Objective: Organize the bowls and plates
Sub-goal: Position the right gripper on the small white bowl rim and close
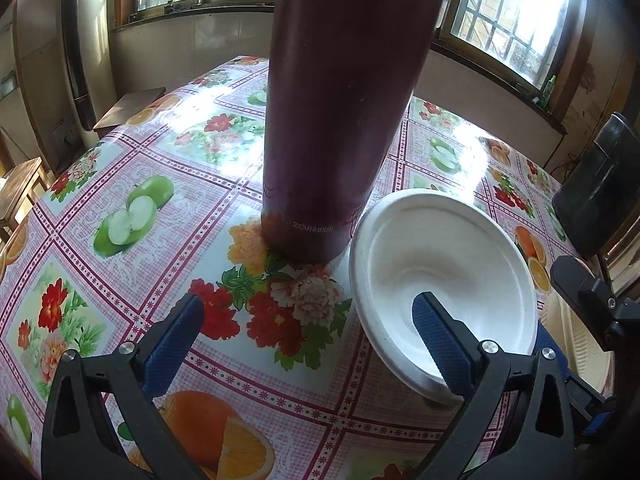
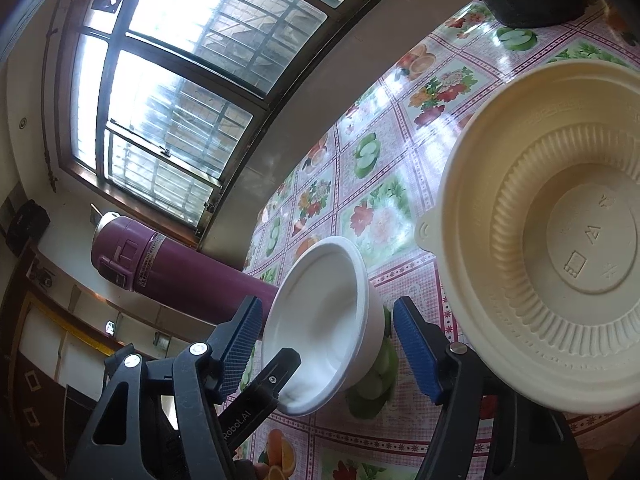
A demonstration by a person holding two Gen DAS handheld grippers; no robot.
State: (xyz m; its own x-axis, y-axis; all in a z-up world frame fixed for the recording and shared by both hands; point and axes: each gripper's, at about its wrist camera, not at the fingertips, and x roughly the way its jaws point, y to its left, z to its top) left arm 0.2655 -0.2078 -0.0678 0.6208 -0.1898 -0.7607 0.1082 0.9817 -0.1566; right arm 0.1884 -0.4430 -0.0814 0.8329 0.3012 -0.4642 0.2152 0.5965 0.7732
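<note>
Two bowls are waiting on the surface (image 1: pixel 132 160), and the white bowl (image 1: pixel 440 280) is the landmark here. It is sitting just right of the flask (image 1: pixel 340 120), close to its base, and seems tipped, its mouth facing partly toward the left gripper (image 1: pixel 316 336).

That gripper's fingers are spreading wide. Its right-hand finger (image 1: pixel 440 344) is reaching over the near rim into the hollow of the white bowl, while the other finger (image 1: pixel 176 340) is hanging over the bare cloth on the flask side. Nothing is pinched between them. Whether the inner finger is touching the wall is not clear.

From the right wrist view the white bowl (image 2: pixel 324 320) is lying dead ahead of the right gripper (image 2: pixel 328 348), between its fingers, which are likewise standing wide apart and empty. The cream bowl (image 2: pixel 552 240) is resting on the far side of the white one from the flask (image 2: pixel 168 264), near it, its tab pointing toward the white bowl.

Being round, the white bowl offers no long axis; its rim is the only hold. My judgement is that the left gripper is nearer, already straddling that rim, so closing there would come before nesting one bowl in the other.
</note>
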